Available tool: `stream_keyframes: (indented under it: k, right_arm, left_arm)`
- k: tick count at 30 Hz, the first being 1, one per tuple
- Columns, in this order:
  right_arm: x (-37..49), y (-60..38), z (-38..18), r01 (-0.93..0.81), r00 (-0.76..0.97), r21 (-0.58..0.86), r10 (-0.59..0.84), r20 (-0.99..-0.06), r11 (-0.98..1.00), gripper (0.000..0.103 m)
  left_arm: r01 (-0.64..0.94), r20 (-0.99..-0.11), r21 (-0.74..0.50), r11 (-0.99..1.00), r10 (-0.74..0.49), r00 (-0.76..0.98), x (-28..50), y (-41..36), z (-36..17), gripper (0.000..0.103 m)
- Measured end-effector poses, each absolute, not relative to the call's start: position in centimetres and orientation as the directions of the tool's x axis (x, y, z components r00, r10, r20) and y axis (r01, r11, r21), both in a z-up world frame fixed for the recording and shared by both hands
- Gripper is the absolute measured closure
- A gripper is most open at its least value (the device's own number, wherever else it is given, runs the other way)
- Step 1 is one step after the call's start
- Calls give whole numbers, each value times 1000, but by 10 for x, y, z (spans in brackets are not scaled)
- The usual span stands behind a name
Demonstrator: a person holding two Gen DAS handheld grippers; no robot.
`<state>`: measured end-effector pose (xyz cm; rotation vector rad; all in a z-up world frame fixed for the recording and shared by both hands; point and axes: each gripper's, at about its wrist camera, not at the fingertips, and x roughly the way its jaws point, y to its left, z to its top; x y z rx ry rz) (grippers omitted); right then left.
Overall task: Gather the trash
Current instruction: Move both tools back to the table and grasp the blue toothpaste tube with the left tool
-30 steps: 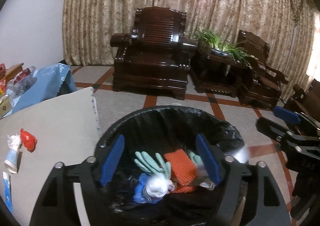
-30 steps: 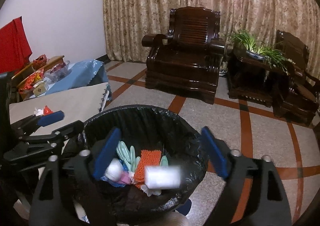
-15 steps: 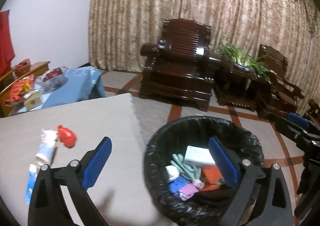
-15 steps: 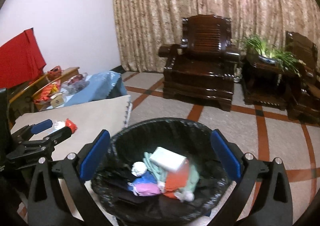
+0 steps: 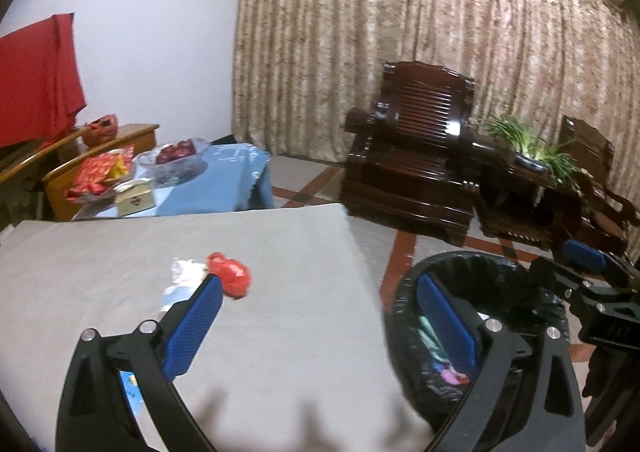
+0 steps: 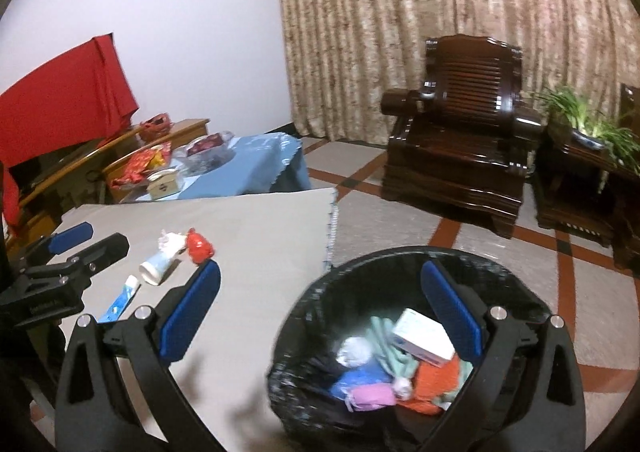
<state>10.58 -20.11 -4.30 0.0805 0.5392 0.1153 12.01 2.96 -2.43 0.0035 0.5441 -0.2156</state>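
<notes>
Holding both grippers above the desk (image 6: 256, 220) edge, we have the left gripper (image 5: 320, 316) and the right gripper (image 6: 320, 304) with jaws spread wide and nothing between the pads; both sets of jaws have just been opening. Our bin (image 6: 400, 260), lined with a black bag, stands on the floor just beside the desk's corner, and in it lie a white box (image 6: 422, 337), a green glove (image 6: 386, 348), an orange net (image 6: 434, 380), a blue wad (image 6: 356, 380), a pink piece (image 6: 370, 398) and a white ball (image 6: 354, 350). On the grey desk, trash still waits: a red wrapper (image 6: 199, 247) touching a white crumple (image 6: 171, 241), a pale tube (image 6: 157, 267) just below them, and a blue strip (image 6: 120, 300) nearest us. From the right wrist view, the left gripper shows at the desk's left side, beside that trash. A dark armchair (image 6: 456, 148) and a plant (image 6: 588, 120) stand well apart, before the curtain (image 6: 400, 12).
</notes>
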Motion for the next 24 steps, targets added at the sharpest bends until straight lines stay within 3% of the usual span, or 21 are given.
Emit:
stream_keyframes:
  k: [11,24]
  right_arm:
    - [147,-124,-64,-224,816,70,227,-531,972,5]
    - [203,-46,-127,-315,726,79,294,-621,946,5]
  left_arm:
    - [56,-535,-39,998,-68,842,132,110,-54,7]
    - [-92,-654,2,996,71,753,160,210,-146,9]
